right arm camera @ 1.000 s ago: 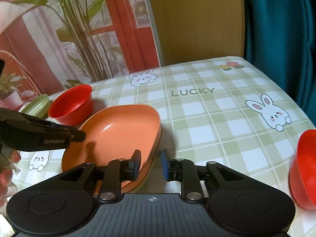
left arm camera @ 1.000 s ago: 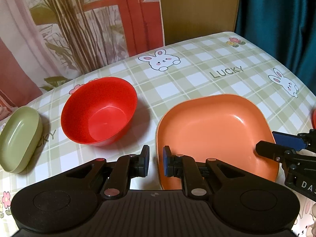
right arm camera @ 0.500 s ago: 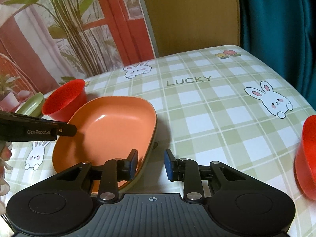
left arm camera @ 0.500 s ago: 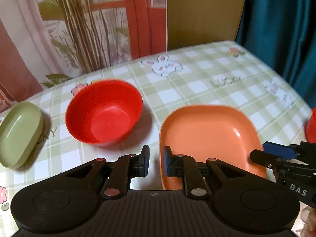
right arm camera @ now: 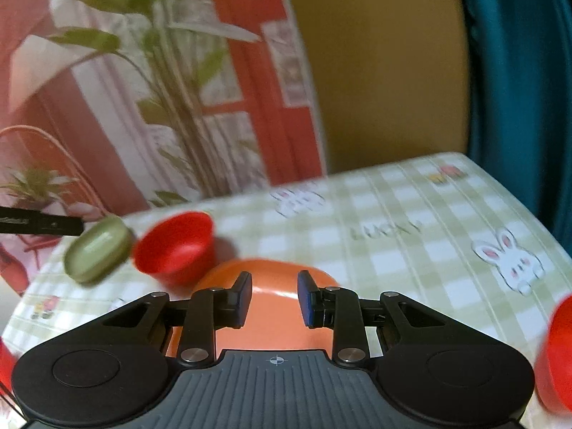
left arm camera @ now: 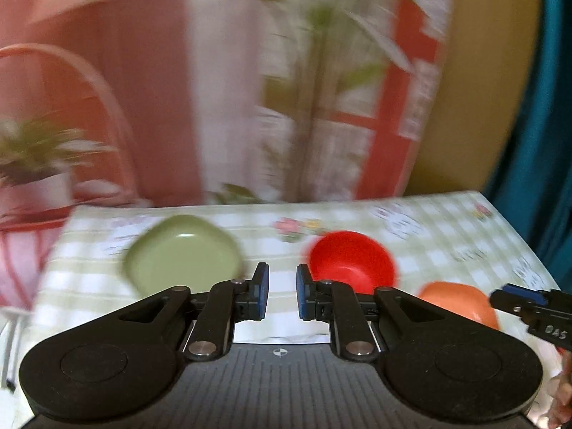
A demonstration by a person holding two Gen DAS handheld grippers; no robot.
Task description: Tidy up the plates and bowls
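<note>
Checked cloth, three colours of dish, two empty grippers

Green-and-white checked oilcloth (right arm camera: 411, 279) covers the table; in the right wrist view we read a blurred "LUCKY" (right arm camera: 386, 230) printed on it, beside white rabbit motifs (right arm camera: 509, 259). On the neighbouring tool at the right edge of the left wrist view we read only the letters "DAS" (left arm camera: 556, 332).

Behind the table we see a backdrop printed with plants and a red window frame (right arm camera: 250, 71), an ochre panel (right arm camera: 386, 64) and a teal curtain (right arm camera: 518, 71).

Both views are smeared. The green plate (left arm camera: 182, 252) lies far left on the cloth, the red bowl (left arm camera: 352, 261) just beside it, and the orange plate (right arm camera: 275, 307) nearest, directly beyond the right gripper (right arm camera: 274, 298). A second red bowl (right arm camera: 557, 354) is cut off at the right edge. All dishes that we can see into are empty.

The left gripper (left arm camera: 282, 291) shows a narrow gap between its jaws, with nothing in it. The right gripper's jaws stand somewhat wider apart, likewise holding nothing.
</note>
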